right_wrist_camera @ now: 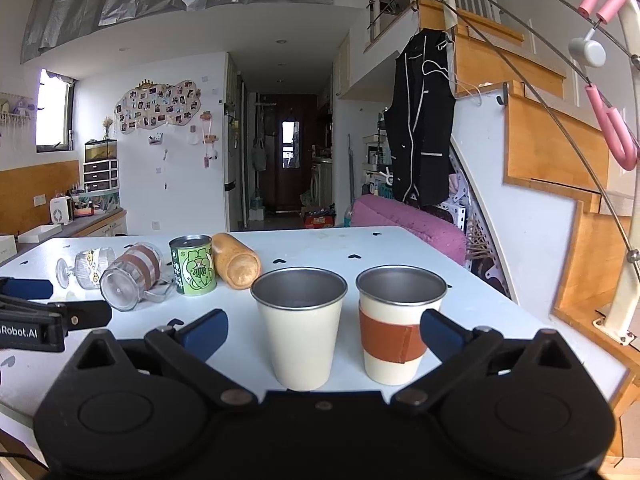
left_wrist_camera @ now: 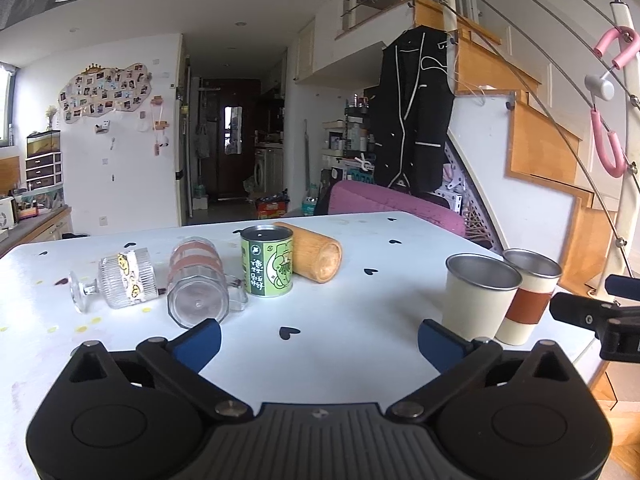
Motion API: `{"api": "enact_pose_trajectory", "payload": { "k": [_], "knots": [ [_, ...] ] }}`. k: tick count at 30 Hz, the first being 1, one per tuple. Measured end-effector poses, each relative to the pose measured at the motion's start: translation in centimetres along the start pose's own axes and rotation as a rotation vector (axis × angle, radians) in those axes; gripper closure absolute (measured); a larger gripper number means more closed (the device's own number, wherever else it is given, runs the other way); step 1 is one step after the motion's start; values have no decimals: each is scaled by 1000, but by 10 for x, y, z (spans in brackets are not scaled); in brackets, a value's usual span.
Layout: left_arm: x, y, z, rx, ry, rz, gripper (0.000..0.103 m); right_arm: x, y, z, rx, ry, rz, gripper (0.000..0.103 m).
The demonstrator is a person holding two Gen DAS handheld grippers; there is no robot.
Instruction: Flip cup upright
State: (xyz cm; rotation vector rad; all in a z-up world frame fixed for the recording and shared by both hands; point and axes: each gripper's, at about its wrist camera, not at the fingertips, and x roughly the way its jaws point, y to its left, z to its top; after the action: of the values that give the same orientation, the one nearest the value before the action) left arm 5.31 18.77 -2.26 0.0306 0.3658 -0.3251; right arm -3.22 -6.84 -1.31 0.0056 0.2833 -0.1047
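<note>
On the white table (left_wrist_camera: 340, 320) a glass mug with brown bands (left_wrist_camera: 198, 282) lies on its side, base toward me; it also shows in the right wrist view (right_wrist_camera: 130, 278). A ribbed stemmed glass (left_wrist_camera: 116, 282) lies on its side to its left. A wooden cup (left_wrist_camera: 316, 256) lies on its side behind a green can (left_wrist_camera: 267, 266). Two steel-lined cups stand upright: a plain cream cup (right_wrist_camera: 300, 328) and a brown-sleeved cup (right_wrist_camera: 396, 328). My left gripper (left_wrist_camera: 318, 342) is open and empty, just in front of the glass mug. My right gripper (right_wrist_camera: 324, 332) is open, its jaws on either side of the two upright cups.
The table's right edge (right_wrist_camera: 500, 292) is near the sleeved cup. A purple chair (left_wrist_camera: 396, 204) stands behind the table. A wooden staircase (left_wrist_camera: 540, 152) with wire railing is to the right. A counter (right_wrist_camera: 80, 224) runs along the left.
</note>
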Motion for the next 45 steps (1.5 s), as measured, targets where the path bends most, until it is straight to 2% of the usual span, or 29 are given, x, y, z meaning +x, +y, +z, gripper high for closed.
{"api": "enact_pose_trajectory", "payload": {
  "k": [45],
  "knots": [
    [-2, -3, -1, 4, -1, -2, 0, 0, -1, -7, -3, 17, -16, 0]
  ]
}}
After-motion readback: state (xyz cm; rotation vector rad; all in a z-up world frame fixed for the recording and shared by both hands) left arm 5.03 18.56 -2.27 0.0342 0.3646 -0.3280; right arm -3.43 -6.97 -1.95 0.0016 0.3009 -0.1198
